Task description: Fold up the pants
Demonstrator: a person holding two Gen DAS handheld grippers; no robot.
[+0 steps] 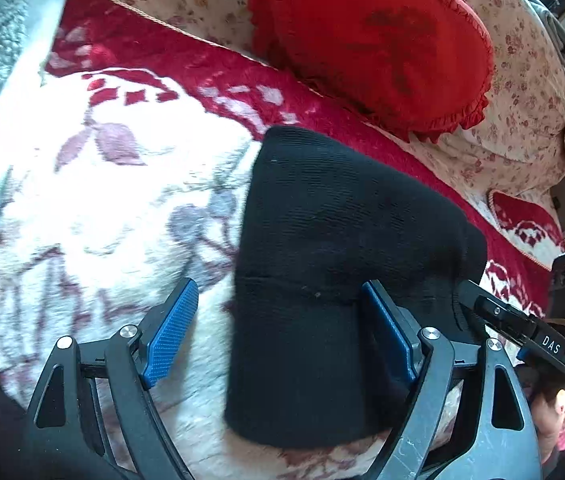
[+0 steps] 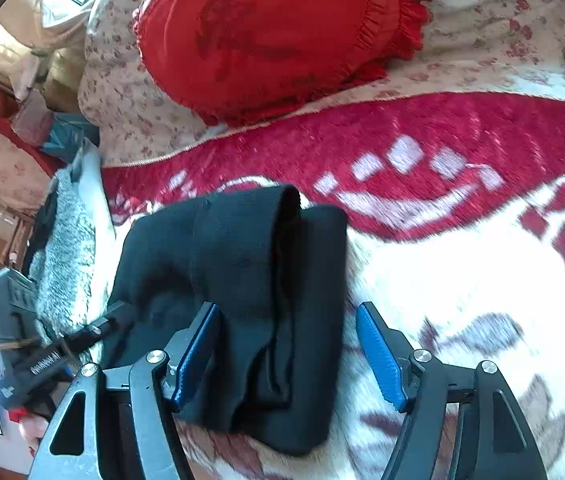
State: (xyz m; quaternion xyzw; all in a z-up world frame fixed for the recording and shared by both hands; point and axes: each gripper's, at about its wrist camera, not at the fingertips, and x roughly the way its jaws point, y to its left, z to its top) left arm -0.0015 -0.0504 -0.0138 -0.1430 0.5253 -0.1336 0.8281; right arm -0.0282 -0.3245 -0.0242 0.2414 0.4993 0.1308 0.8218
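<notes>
Folded black knit pants [image 1: 322, 280] lie on a red-and-white floral plush blanket [image 1: 102, 200]. Both the left gripper [image 1: 278, 334] and right gripper [image 2: 288, 356] gape open, holding nothing. Only the right wrist view shows the stacked layers' open edge; both show a red ruffled cushion [image 2: 282, 32].

A home bedroom: floral blanket [image 1: 82, 200], red ruffled pillow [image 2: 282, 36].

A bed carries a red-and-white fleece blanket [image 1: 94, 184]. Folded black pants [image 1: 322, 280] lie on it between the gripper's fingers. Beyond them, 1 red ruffled cushion [image 1: 374, 44] rests on a floral quilt [image 1: 522, 92].
</notes>
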